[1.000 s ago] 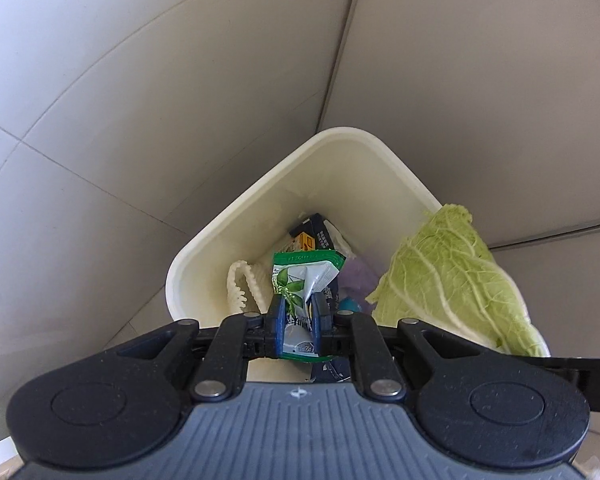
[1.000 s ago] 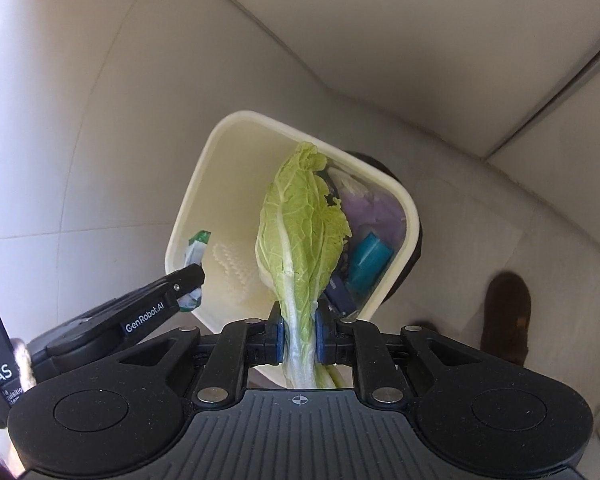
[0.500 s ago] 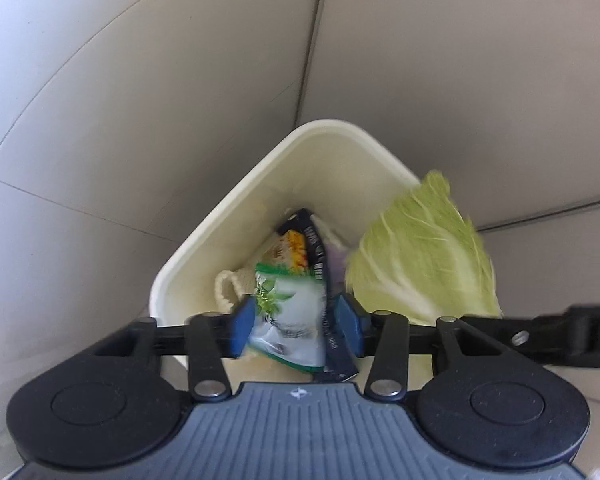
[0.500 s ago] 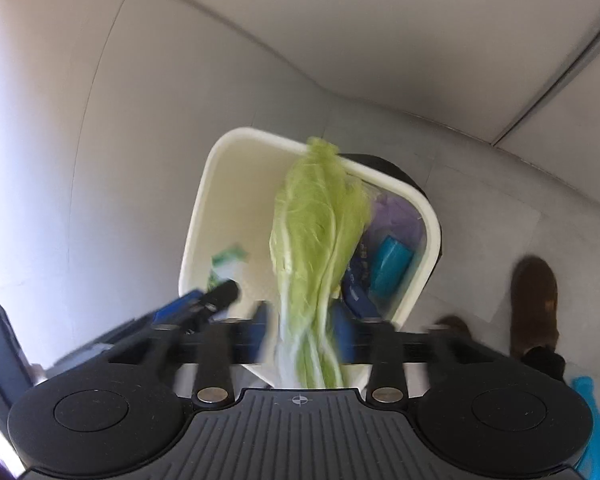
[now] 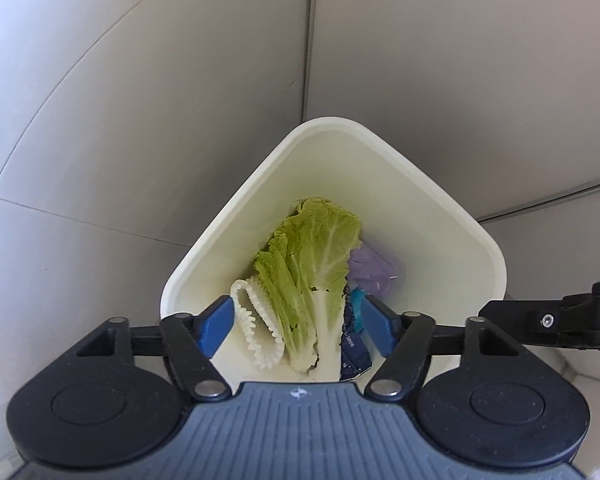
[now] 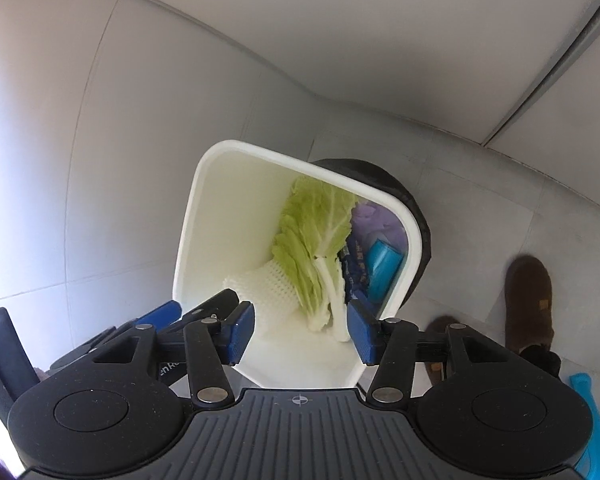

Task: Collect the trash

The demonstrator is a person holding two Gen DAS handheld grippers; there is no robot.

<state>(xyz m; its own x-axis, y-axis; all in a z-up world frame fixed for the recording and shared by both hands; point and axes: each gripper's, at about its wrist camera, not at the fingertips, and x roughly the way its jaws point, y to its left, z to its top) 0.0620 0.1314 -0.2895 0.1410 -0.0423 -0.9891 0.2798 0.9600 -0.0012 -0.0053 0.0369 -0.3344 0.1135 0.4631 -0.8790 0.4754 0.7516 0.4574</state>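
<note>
Trash bin [image 5: 384, 184], cream-walled and standing on the tiled floor [image 5: 100, 160], now holds a cabbage leaf [image 5: 312, 260] that hung from the right tool [image 6: 300, 324] a second ago, lying across a white foam net [image 5: 256, 320] beside dark and blue wrappers [image 5: 354, 332]. Above it, the left tool [image 5: 296, 320] has just been opening, its blue pads wide apart with nothing between them; the green packet it pinched is out of sight, likely under the leaf. The right tool's jaws also stand apart and empty. Both drops look complete, freeing both hands for further litter.
</note>
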